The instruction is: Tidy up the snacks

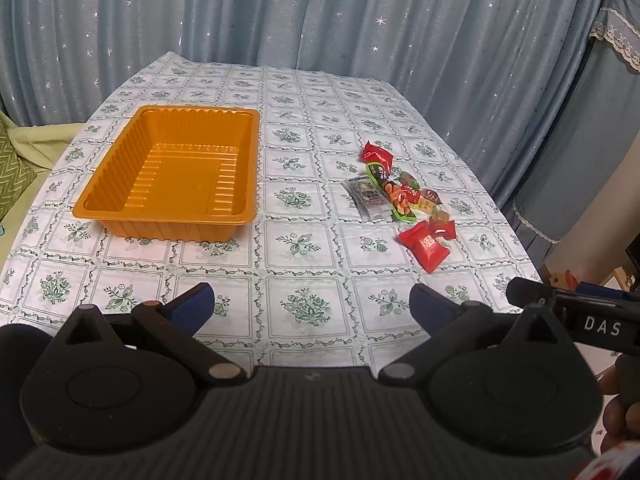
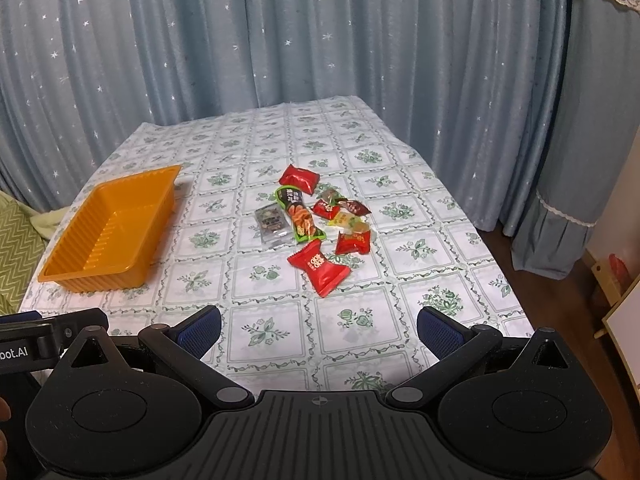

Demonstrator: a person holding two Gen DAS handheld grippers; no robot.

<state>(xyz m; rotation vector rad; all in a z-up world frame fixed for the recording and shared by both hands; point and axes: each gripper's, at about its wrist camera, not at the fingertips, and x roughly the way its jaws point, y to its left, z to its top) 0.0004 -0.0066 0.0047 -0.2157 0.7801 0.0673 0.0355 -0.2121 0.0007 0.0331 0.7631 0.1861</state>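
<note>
Orange tray [image 1: 120, 204] near table's left edge, snack pile [image 2: 316, 220] well apart rightward, bare tablecloth [image 2: 280, 332] between, left gripper [image 1: 312, 300] and right gripper [image 2: 319, 322] both spread wide, empty

Tray [image 2: 108, 236] on the table [image 2: 360, 344] at mid-left of the right wrist view, snack pile [image 2: 316, 220] at centre, well apart to its right, curtain [image 2: 320, 40] behind across the top, both grippers at the bottom edge
</note>
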